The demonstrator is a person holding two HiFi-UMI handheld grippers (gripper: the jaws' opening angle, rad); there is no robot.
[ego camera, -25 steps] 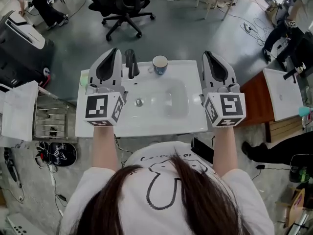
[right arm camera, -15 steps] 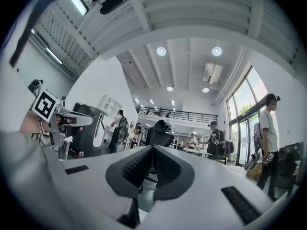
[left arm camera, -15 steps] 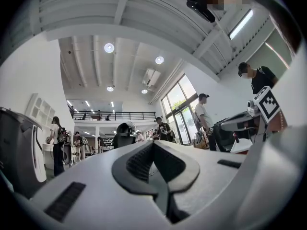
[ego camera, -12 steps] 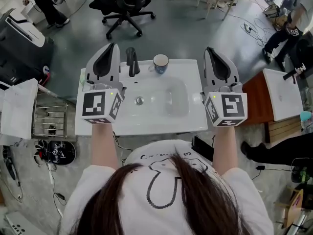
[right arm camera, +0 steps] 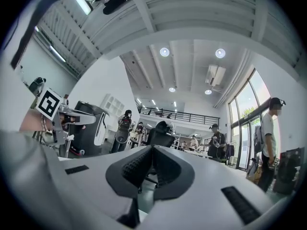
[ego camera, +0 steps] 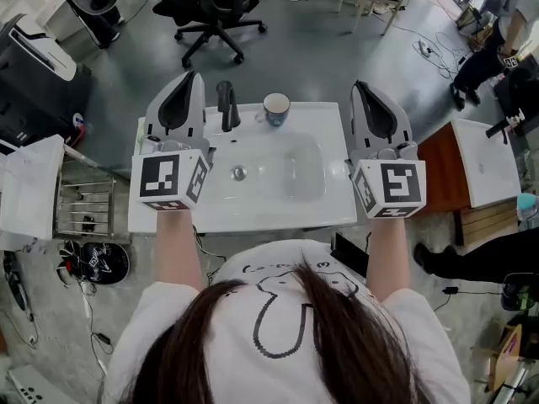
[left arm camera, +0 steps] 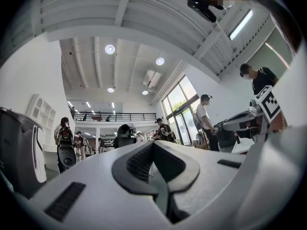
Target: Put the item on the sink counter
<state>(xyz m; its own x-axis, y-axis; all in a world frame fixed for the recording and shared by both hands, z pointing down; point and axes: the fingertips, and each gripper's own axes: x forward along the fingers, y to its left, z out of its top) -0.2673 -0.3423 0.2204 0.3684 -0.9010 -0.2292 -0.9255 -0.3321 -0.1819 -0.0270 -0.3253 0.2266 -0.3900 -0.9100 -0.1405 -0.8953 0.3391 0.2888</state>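
Observation:
A white sink counter [ego camera: 278, 213] with a sunken basin [ego camera: 290, 171] lies below me in the head view. A blue-and-white mug [ego camera: 276, 108] stands upright on its back rim, beside the black faucet [ego camera: 225, 106]. My left gripper [ego camera: 193, 77] hovers over the counter's left side, shut and holding nothing. My right gripper [ego camera: 360, 86] hovers over the right side, also shut and holding nothing. In the left gripper view the left gripper [left arm camera: 152, 145] points out into the room with its jaws together. The right gripper [right arm camera: 152, 148] looks the same in the right gripper view.
A black office chair [ego camera: 210, 7] stands behind the sink. A metal rack [ego camera: 84, 209] and a black machine [ego camera: 38, 66] are on the left. A brown table [ego camera: 442, 171] with a white panel [ego camera: 488, 158] is on the right. Several people stand around the room.
Both grippers have kept their places over the counter. The person at the far back left has gone from sight.

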